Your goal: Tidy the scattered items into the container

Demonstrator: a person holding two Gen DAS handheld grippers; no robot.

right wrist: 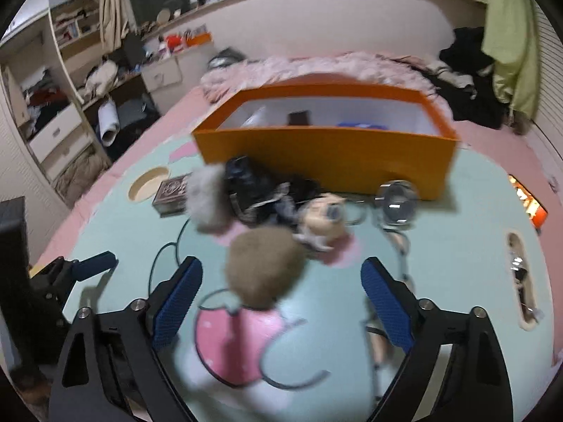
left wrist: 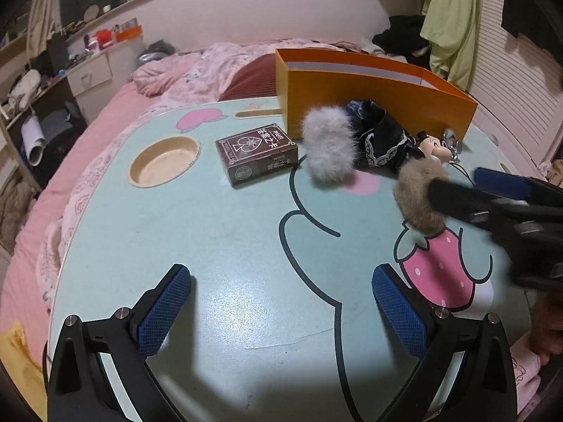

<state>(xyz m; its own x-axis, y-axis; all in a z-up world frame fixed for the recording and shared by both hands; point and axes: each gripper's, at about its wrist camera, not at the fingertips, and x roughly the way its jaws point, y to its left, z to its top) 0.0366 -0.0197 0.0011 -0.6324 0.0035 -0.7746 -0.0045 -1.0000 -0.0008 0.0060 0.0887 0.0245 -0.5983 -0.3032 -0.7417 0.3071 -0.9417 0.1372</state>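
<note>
An orange box [left wrist: 380,100] [right wrist: 327,161] stands at the far side of the mint lap table [left wrist: 228,246]. In front of it lie a brown card box [left wrist: 257,156] [right wrist: 171,193], a grey fur pompom [left wrist: 329,147] [right wrist: 208,200], a black lace cloth [left wrist: 381,137] [right wrist: 260,190], a small doll figure [left wrist: 436,149] [right wrist: 323,219], a metal clip [right wrist: 396,204] and a brown fur pompom [left wrist: 418,198] [right wrist: 264,267]. My left gripper [left wrist: 281,302] is open and empty over the table's near part. My right gripper [right wrist: 281,292] is open, its fingers on either side of the brown pompom.
A round cup recess [left wrist: 164,161] sits at the table's left. The table rests on a pink bed [left wrist: 105,123]. Shelves and drawers [right wrist: 59,123] stand to the left. Some items lie inside the orange box. A slot [right wrist: 520,274] is at the table's right edge.
</note>
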